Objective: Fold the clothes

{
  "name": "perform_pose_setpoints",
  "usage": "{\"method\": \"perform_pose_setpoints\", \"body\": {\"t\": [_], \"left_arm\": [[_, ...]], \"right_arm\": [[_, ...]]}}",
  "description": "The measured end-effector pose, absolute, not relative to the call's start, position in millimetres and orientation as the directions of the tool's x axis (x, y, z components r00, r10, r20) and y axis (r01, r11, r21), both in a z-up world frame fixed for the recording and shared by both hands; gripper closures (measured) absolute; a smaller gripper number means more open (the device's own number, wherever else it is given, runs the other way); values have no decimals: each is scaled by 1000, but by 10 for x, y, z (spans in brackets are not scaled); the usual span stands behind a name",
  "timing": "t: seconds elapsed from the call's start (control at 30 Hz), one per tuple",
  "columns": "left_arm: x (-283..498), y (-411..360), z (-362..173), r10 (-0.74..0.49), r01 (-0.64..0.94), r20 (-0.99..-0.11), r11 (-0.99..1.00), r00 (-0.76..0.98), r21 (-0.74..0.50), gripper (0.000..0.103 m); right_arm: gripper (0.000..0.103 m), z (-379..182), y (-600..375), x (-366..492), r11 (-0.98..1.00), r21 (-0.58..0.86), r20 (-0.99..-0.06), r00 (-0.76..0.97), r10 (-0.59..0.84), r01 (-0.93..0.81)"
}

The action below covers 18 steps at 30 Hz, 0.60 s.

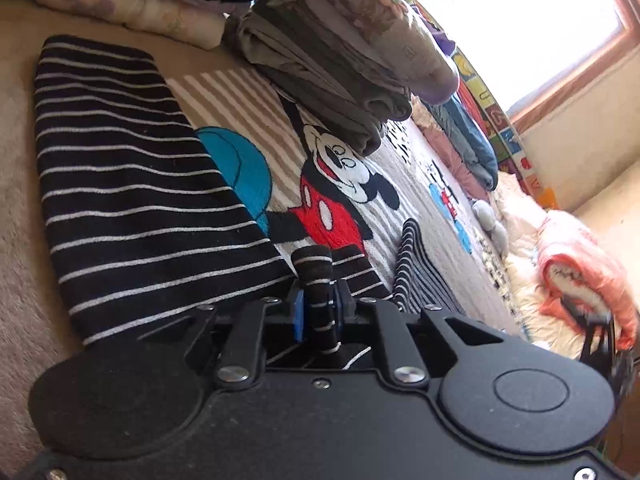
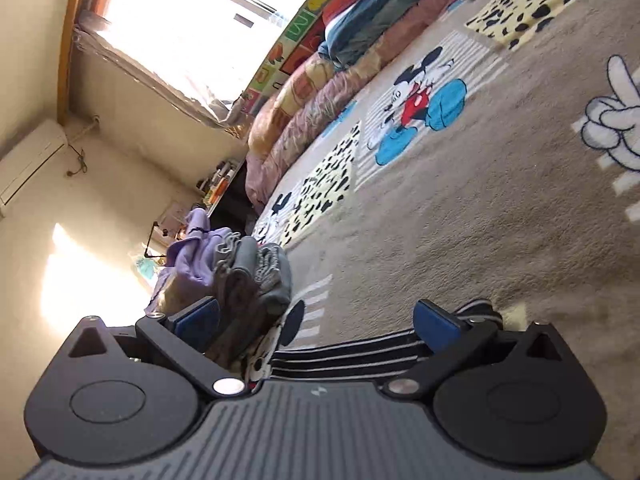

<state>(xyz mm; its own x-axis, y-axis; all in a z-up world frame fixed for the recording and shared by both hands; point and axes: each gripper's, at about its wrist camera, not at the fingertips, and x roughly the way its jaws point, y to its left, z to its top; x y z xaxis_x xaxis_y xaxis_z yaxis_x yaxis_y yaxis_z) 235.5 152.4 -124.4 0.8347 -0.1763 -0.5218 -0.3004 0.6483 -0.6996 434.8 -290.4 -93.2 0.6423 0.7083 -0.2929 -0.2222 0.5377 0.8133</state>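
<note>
A black garment with thin white stripes [image 1: 132, 200] lies flat on the Mickey Mouse carpet [image 1: 340, 184] in the left wrist view, stretching away to the upper left. My left gripper [image 1: 319, 304] is shut on a bunched fold of this striped garment near its close edge. In the right wrist view my right gripper [image 2: 320, 320] is open, its blue pads [image 2: 436, 324] wide apart, low over the carpet [image 2: 480, 220]. A strip of the striped garment [image 2: 360, 356] lies just under and between its fingers, not gripped.
A stack of folded grey-green clothes [image 1: 320, 72] and floral bedding [image 1: 132, 4] sit beyond the garment. Rolled quilts [image 2: 320, 108] line the wall under a bright window. A pile of folded grey and purple clothes [image 2: 240, 268] stands near my right gripper. A pink jacket [image 1: 580, 264] lies at right.
</note>
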Motion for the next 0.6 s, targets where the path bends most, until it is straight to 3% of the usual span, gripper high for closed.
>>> {"method": "perform_pose_setpoints", "body": {"t": [0.2, 0.37, 0.43, 0.6], "left_arm": [[2350, 1438, -1157, -208, -241, -475, 652, 855, -719, 93], [2345, 1367, -1084, -234, -190, -435, 653, 869, -733, 100], [2343, 1339, -1055, -245, -170, -419, 653, 874, -738, 100], [2328, 1146, -888, -244, -116, -377, 686, 893, -718, 101]], "right_arm": [[1, -869, -3044, 3041, 616, 730, -306, 665, 682, -297], [3, -979, -3187, 1994, 717, 627, -316, 742, 592, -305], [19, -982, -3169, 1708, 756, 560, -321, 753, 575, -339], [24, -969, -2822, 1302, 791, 246, -362, 704, 611, -560]]}}
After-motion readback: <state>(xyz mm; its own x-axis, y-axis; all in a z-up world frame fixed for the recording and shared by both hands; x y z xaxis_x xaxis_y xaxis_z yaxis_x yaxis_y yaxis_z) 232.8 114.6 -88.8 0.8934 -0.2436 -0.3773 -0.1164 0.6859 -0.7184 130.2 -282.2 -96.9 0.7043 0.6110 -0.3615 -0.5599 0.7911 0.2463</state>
